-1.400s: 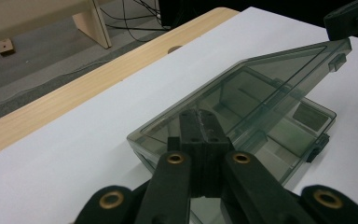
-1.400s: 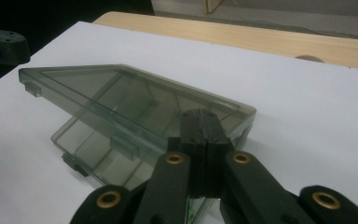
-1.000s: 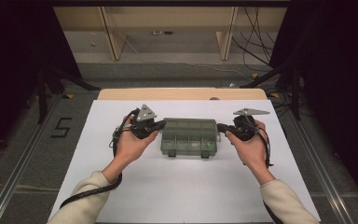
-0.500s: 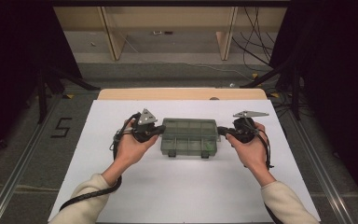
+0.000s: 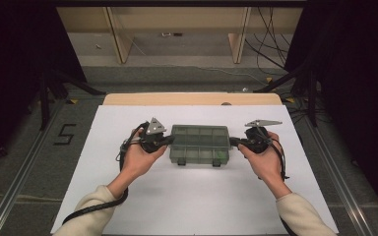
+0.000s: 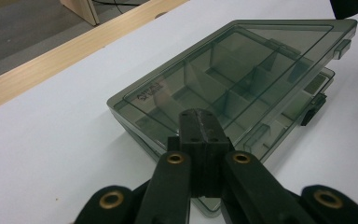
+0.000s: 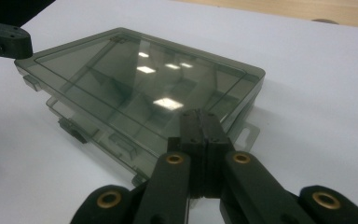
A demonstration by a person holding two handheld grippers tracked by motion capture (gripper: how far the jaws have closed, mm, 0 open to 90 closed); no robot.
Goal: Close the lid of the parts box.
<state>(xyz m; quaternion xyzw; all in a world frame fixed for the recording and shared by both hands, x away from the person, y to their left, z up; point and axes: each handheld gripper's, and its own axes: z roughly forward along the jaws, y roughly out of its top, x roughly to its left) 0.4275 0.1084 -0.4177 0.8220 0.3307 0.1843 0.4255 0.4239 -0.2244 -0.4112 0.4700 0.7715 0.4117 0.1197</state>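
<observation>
So I've got the smoky see-through compartment box (image 5: 199,143) sitting roughly mid-table on the white sheet (image 5: 197,206), a bit toward the far half, with its two latch tabs on the near edge. My left gripper (image 5: 166,141) is at the box's left end and my right gripper (image 5: 234,142) is at its right end, so the box sits between them. In the left gripper view the jaws are pressed flat together, tips over the near corner of the lid (image 6: 242,60); can't really tell if they're pinching the lid's edge or just resting against it. Same deal in the right gripper view: jaws clenched together right at the box's end wall (image 7: 242,100). The lid looks lifted a little, with a gap showing above the tray (image 7: 93,126) on the latch side. Inside I can see dividers (image 6: 200,86). The wooden table edge (image 5: 192,99) runs along the far side.
</observation>
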